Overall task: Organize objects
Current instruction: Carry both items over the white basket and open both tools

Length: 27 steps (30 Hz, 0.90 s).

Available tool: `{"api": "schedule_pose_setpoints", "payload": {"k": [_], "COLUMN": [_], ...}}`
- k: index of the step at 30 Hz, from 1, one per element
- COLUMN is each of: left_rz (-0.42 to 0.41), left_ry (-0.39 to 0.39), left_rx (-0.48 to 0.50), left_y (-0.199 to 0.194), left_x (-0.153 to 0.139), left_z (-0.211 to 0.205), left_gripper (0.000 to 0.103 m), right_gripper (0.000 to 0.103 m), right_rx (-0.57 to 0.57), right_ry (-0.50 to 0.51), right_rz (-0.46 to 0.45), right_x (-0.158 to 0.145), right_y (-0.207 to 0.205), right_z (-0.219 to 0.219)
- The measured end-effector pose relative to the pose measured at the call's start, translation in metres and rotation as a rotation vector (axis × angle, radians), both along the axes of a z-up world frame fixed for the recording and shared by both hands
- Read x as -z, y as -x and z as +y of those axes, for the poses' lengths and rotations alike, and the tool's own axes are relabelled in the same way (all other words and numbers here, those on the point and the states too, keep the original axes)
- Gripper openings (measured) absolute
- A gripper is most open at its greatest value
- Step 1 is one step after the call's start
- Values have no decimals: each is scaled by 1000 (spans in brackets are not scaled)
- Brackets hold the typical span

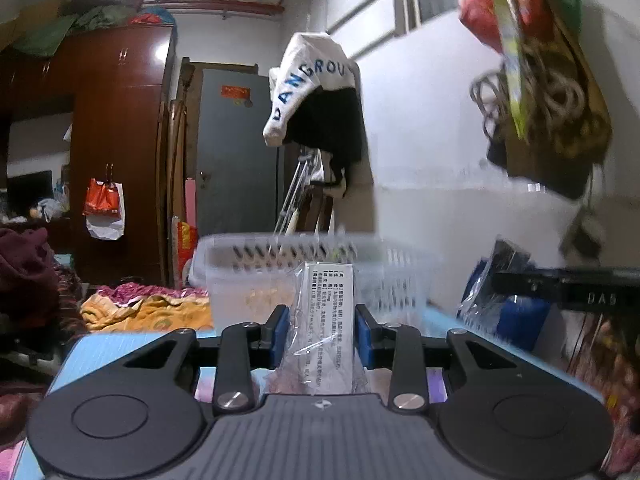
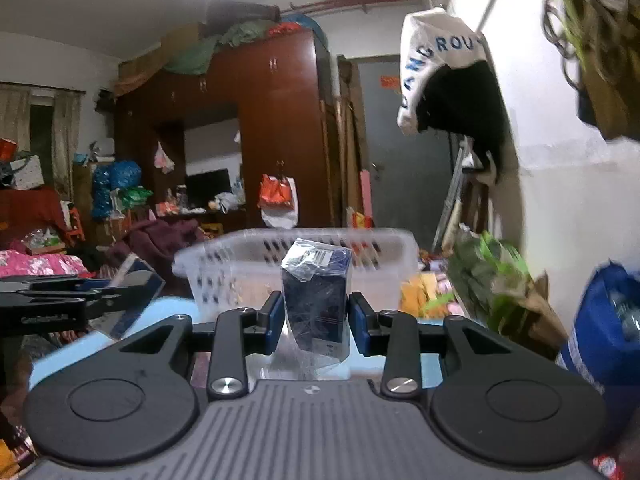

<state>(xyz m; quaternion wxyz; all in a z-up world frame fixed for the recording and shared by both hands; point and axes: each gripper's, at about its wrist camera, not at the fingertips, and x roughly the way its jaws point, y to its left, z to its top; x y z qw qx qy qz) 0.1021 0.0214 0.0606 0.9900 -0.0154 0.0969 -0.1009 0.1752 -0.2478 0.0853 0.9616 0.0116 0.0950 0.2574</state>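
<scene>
Now both my grippers are clamped: left gripper [image 1: 323, 330] on a plastic-wrapped white-labelled box [image 1: 328, 320], right gripper [image 2: 317, 322] on a cellophane-wrapped dark blue box [image 2: 316, 300]. I'd lift each over the translucent slotted plastic basket [image 2: 240, 276] rim at frame centre before letting go.

Left tongs [image 1: 323, 326]: matt black plastic, shiny metal screws. Glossy crinkled clear film is seen around the white box [image 1: 329, 320] and the dark blue box [image 2: 316, 300]. Basket [image 2: 224, 268]: translucent white slotted plastic. Wardrobe [image 2: 276, 120]: glossy reddish wood.

A light blue desk [image 1: 100, 350] carries a white slotted plastic basket [image 1: 404, 276] toward its far edge, with a blue bag [image 2: 600, 336] standing at its right side.
</scene>
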Motion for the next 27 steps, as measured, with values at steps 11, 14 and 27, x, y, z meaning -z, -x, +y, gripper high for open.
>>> {"api": "schedule_pose_setpoints", "payload": {"k": [11,14,27], "left_rz": [103,179,3], "left_ry": [98,115,52], "left_rx": [-44,-53,-107], "left_y": [-114,-145,-5], "left_x": [-59,-48,-1], "left_z": [10,13,45], "left_gripper": [38,43,103], "right_gripper": [39,39,103], "right_rx": [26,10,0], "right_ry": [153,174,1], "right_rz": [16,36,-3], "right_x": [-34,-22,27], "right_y": [-116,-129,14], "right_z": [60,68,-4]}}
